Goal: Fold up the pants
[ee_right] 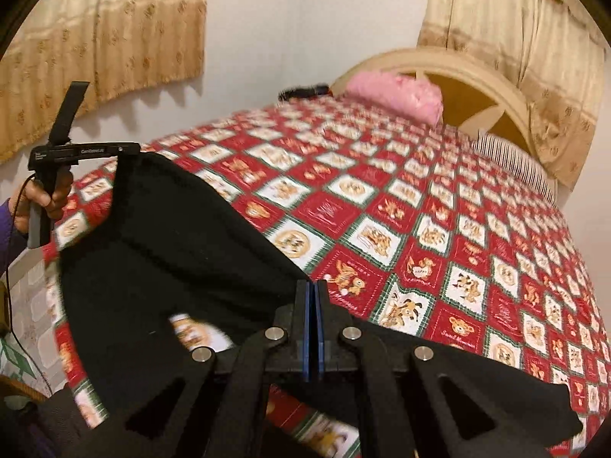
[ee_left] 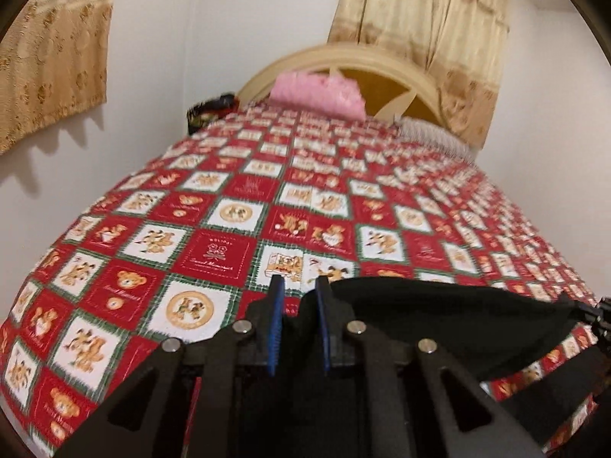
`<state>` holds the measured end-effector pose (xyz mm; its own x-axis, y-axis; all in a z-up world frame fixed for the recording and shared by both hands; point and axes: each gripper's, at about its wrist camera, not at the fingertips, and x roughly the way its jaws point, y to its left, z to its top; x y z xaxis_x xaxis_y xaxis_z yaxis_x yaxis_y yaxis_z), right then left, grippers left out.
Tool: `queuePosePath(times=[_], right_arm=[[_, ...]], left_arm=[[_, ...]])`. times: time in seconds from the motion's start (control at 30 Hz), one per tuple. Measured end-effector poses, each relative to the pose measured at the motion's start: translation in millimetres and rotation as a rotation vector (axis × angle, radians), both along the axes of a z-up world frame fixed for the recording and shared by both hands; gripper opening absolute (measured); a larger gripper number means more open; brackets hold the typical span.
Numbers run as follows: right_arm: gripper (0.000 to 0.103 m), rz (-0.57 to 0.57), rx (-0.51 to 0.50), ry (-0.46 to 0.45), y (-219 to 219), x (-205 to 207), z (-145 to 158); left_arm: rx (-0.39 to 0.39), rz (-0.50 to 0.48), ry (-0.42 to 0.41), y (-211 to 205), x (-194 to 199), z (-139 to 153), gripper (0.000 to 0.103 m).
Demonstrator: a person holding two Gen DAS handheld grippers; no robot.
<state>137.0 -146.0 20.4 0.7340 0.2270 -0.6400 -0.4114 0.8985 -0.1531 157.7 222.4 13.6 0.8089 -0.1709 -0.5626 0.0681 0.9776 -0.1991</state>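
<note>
Black pants [ee_right: 172,236] hang stretched above the bedspread [ee_right: 439,229], near its foot; we see the right gripper [ee_right: 314,290] pinching one edge and the left gripper [ee_left: 299,286] pinching the other.

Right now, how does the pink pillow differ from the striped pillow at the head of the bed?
The pink pillow is plain pink; the striped pillow has thin dark and light stripes. The pink pillow looks puffy and sits before the middle of the headboard; the striped pillow lies flatter, nearer the bed's right edge, under the curtain. Both are at the head of the bed.
</note>
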Motion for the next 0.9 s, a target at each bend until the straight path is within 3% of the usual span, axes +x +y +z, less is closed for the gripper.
queuePosePath(times=[0.2, 0.27, 0.37, 0.43, 0.5, 0.57, 0.6, 0.67, 0.7, 0.73, 0.8, 0.9], right_arm=[[0.001, 0.111, -0.032, -0.083, 28.7, -83.6, -4.0], [0.001, 0.136, -0.028, -0.078, 36.5, -101.8, -11.0], [0.001, 0.135, -0.008, -0.03, 41.0, -110.1, -27.7], [0.001, 0.131, 0.025, 0.027, 37.1, -100.8, -38.8], [0.001, 0.11, 0.139, 0.136, 27.2, -79.9, -49.7], [0.004, 0.062, 0.269, 0.249, 19.0, -64.6, -61.1], [0.011, 0.017, 0.352, 0.319, 9.2, -49.9, -69.8], [0.036, -0.049, 0.489, 0.391, -7.8, -36.3, -84.0], [0.056, -0.092, 0.572, 0.404, -20.5, -31.5, -90.4], [0.063, -0.13, 0.632, 0.401, -28.6, -32.4, -93.8], [0.068, -0.186, 0.739, 0.386, -48.4, -31.3, -98.6], [0.068, -0.284, 0.795, 0.339, -75.9, -32.6, -99.2]], left_arm=[[-0.041, 0.005, -0.101, 11.1, -63.6, 1.3, 0.018], [-0.048, 0.018, -0.086, 13.4, -77.8, -8.2, 0.018], [-0.02, 0.039, 0.001, 14.4, -79.3, -27.5, 0.019], [-0.023, 0.03, 0.089, 14.7, -73.5, -36.1, 0.03], [-0.096, 0.021, 0.161, 17.3, -69.1, -40.7, 0.064], [-0.18, 0.033, 0.167, 18.6, -69.0, -40.6, 0.088], [-0.22, 0.044, 0.167, 18.8, -70.3, -41.0, 0.096], [-0.29, 0.072, 0.184, 18.2, -75.1, -44.6, 0.097], [-0.329, 0.074, 0.196, 17.1, -78.5, -47.3, 0.097], [-0.365, 0.065, 0.201, 15.4, -81.9, -49.9, 0.097], [-0.413, 0.066, 0.201, 11.1, -88.5, -56.6, 0.099], [-0.423, 0.062, 0.217, -1.3, -80.6, -68.6, 0.1]])
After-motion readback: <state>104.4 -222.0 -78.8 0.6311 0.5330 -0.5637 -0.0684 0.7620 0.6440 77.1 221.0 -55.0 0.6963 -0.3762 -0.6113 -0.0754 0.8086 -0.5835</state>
